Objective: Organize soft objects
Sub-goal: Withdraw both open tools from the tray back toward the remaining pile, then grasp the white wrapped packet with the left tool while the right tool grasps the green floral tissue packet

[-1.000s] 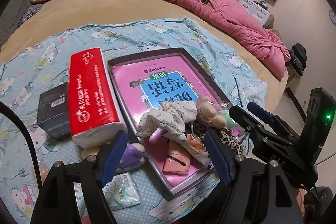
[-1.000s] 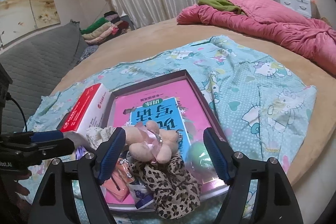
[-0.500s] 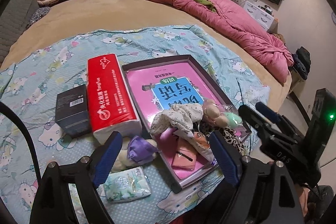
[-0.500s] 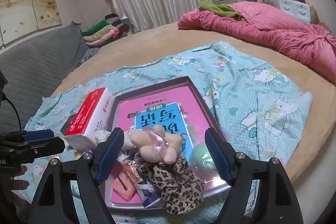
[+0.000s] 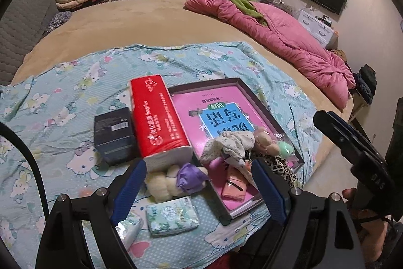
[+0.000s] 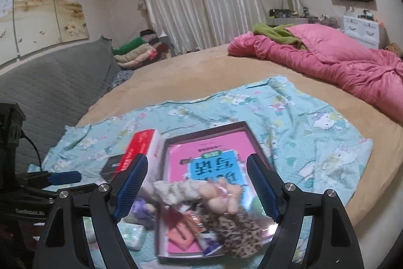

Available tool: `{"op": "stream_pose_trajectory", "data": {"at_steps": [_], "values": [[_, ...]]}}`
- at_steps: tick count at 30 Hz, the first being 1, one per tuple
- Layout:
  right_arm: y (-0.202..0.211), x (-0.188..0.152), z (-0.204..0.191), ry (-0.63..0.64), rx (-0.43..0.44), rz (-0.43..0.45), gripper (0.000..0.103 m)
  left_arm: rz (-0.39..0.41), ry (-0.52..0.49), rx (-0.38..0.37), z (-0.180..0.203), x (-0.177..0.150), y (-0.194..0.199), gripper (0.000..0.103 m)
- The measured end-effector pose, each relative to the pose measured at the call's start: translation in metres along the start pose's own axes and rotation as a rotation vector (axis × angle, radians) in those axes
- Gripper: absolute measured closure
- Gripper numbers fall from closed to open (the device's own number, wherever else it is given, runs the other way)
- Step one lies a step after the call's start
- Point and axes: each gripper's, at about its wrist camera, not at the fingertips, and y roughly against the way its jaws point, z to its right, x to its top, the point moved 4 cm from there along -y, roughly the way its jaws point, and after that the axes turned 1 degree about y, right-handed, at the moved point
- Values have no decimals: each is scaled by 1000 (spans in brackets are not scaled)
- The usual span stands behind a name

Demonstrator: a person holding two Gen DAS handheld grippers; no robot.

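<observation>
Soft toys (image 5: 241, 143) and cloths lie heaped at the near end of the tray (image 5: 274, 115), on a pink book (image 5: 219, 110). A plush (image 5: 176, 179) lies just outside it, by the red tissue pack (image 5: 156, 115). Your left gripper (image 5: 199, 188) and right gripper (image 6: 196, 183) hover above, jaws spread wide and empty; the left jaws have just been opening.

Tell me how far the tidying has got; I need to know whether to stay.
Partly done. Already in the tray: a floral cloth, a pink plush toy, a leopard-print piece and small pouches. In hand: nothing; the left gripper and right gripper are both open and empty. Left outside the tray: the cream and purple plush toy, tissue packs and the red tissue brick.
</observation>
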Motion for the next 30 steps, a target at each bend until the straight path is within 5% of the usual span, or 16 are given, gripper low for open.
{"op": "stream_pose_trajectory", "data": {"at_steps": [18, 30], "values": [[-5, -16, -86, 127, 134, -85, 21, 52, 106, 112, -91, -9, 53, 18], [-36, -61, -123, 236, 196, -229, 21, -26, 162, 142, -133, -53, 43, 18]]}}
